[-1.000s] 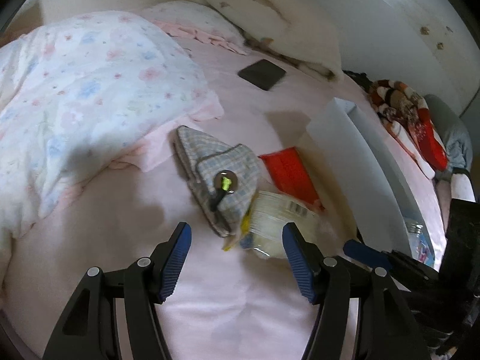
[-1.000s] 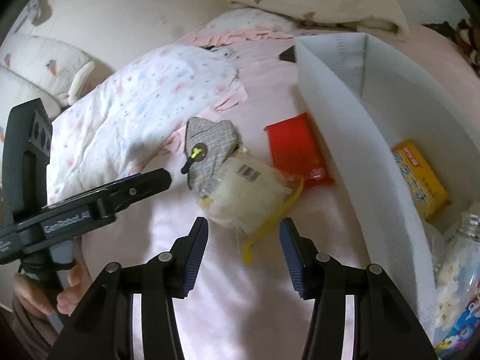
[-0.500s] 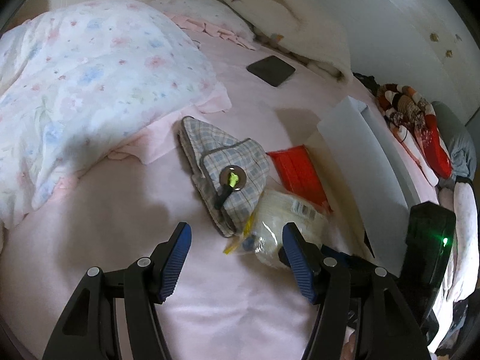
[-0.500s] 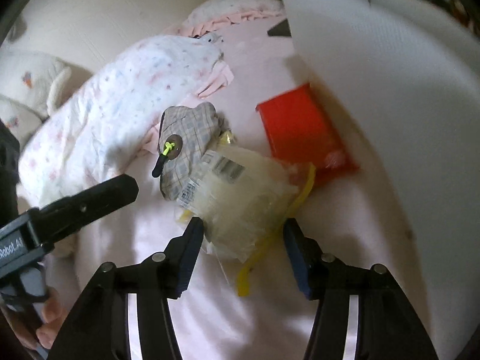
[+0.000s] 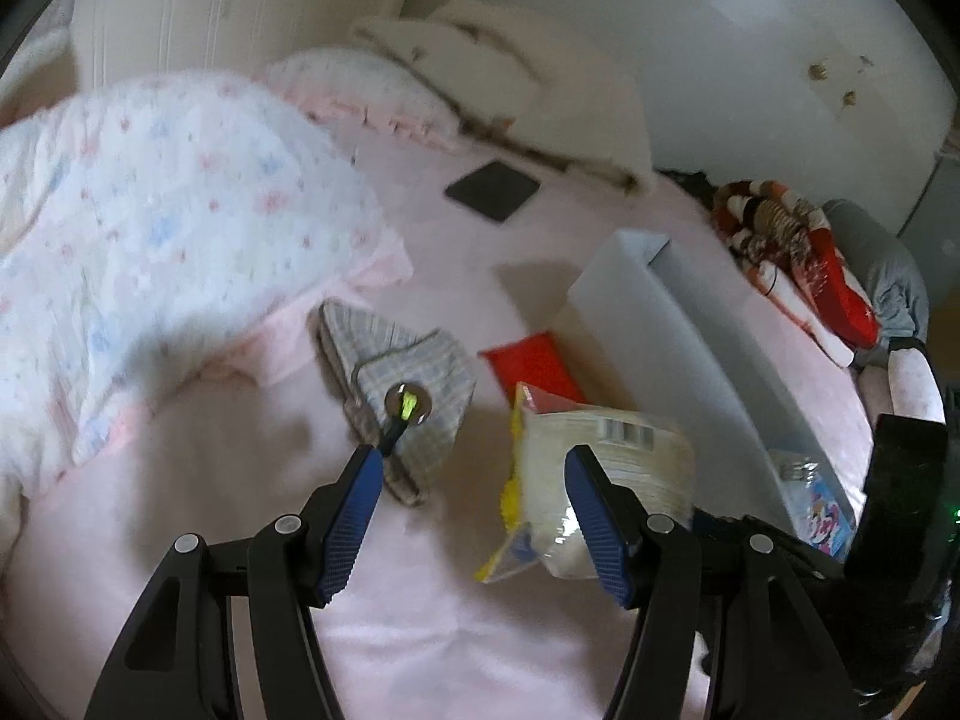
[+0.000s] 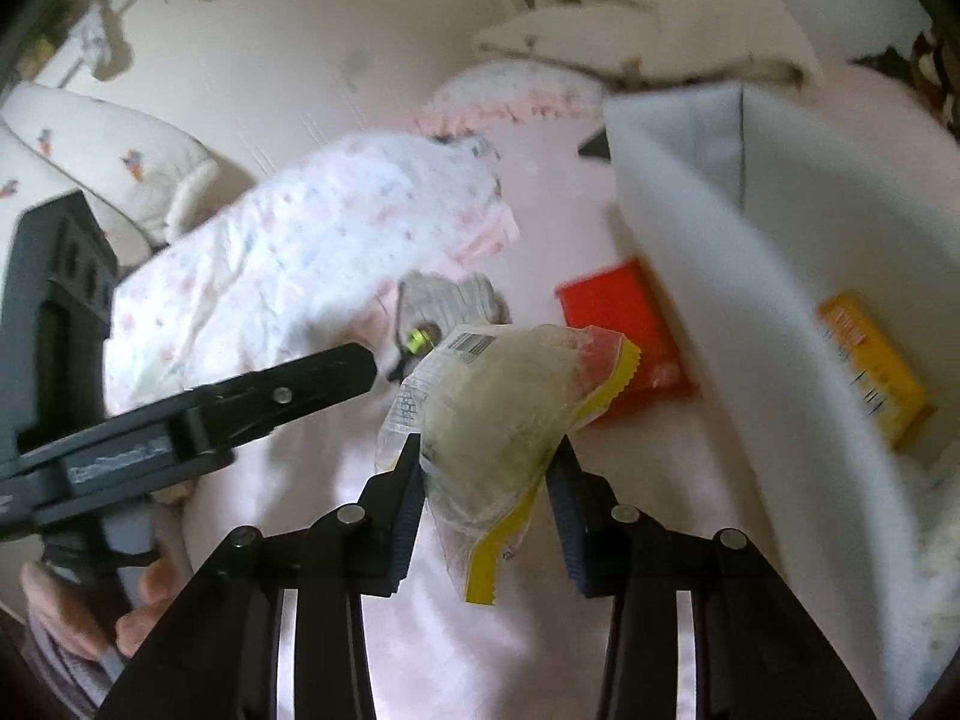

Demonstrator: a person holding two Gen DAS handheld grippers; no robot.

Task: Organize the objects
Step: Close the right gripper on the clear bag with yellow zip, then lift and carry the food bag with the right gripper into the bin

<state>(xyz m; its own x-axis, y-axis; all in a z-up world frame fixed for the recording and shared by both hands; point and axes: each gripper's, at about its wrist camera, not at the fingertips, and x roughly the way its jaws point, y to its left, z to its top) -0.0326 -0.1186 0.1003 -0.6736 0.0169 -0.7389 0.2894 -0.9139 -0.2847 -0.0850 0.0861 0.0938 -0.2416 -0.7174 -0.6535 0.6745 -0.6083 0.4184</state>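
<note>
Right gripper [image 6: 487, 510]: pinches the clear snack bag [image 6: 498, 414] between its two pads and holds it raised off the pink bedsheet [image 6: 528, 660].
Left gripper [image 5: 474, 516]: spread wide, nothing between its pads; it hovers over the pink sheet in front of the plaid pouch [image 5: 402, 384].
Snack bag: transparent plastic with a yellow zigzag edge and pale contents; a white label with a barcode sits near its top. The printed text is too blurred to read.
Red packet [image 6: 624, 330]: lies flat on the sheet, just beside the wall of the white bin [image 6: 750, 312]; no writing can be made out.
Yellow box [image 6: 870, 366]: lies inside the bin; it carries red lettering, but this is not legible.
Plaid pouch: on the sheet beside the floral quilt [image 5: 138, 240], with a round button and a green-and-black tag on top.
Right view only: the yellow box in the bin, and the person's left hand [image 6: 72, 606] around the left tool's handle.
Left view only: a dark square pad [image 5: 493, 189] further up the bed, a red-and-white bundle [image 5: 798, 252] beyond the bin, and a cartoon-printed pack [image 5: 822, 498] at the bin's near end.
</note>
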